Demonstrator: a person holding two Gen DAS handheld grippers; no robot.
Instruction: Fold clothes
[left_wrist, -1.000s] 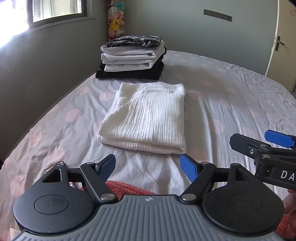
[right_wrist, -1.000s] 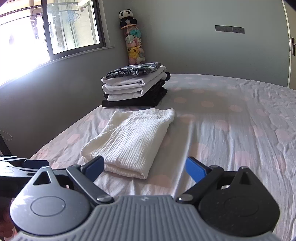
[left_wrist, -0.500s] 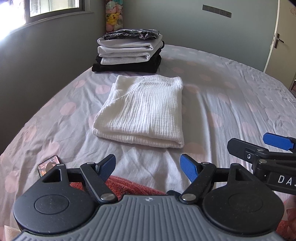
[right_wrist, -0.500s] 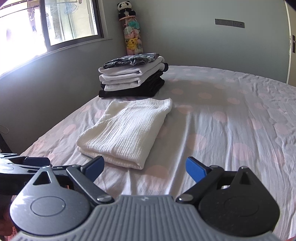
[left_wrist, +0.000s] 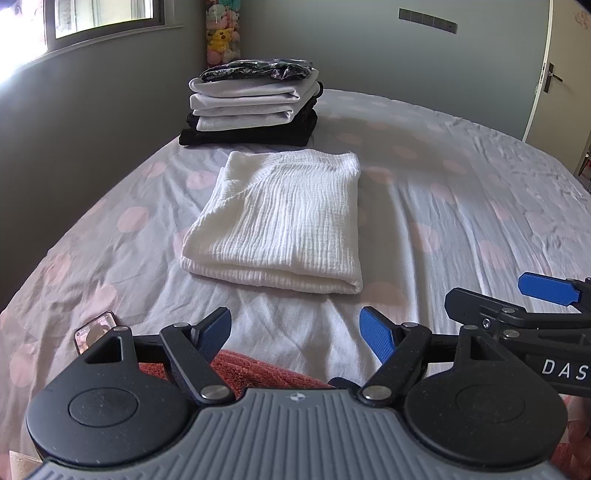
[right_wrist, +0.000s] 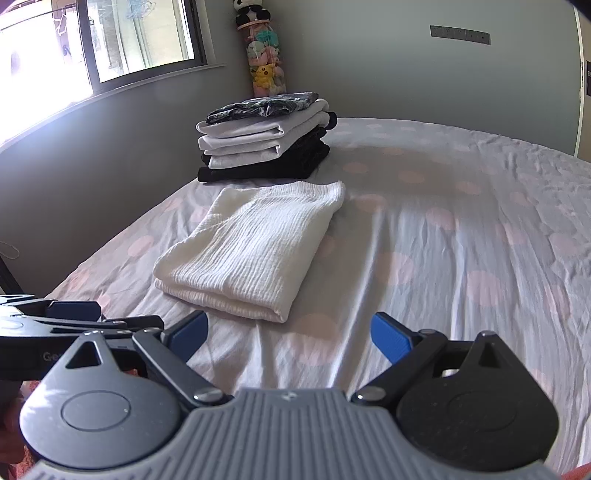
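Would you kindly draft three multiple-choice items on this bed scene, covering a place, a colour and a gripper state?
1. Where is the folded white garment?
A. On top of the stack
B. On the sheet, in front of the stack
C. Between a gripper's fingers

2. What colour is the lowest item in the stack of folded clothes?
A. Black
B. Red
C. Yellow

3. How do the left gripper and right gripper stand?
A. Both shut on cloth
B. One open, one shut
C. Both open, holding nothing

Answers: 1 B, it lies flat on the dotted bedsheet, nearer the cameras than the stack; 2 A, a black layer sits at the bottom; 3 C, blue pads stand apart over bare sheet.
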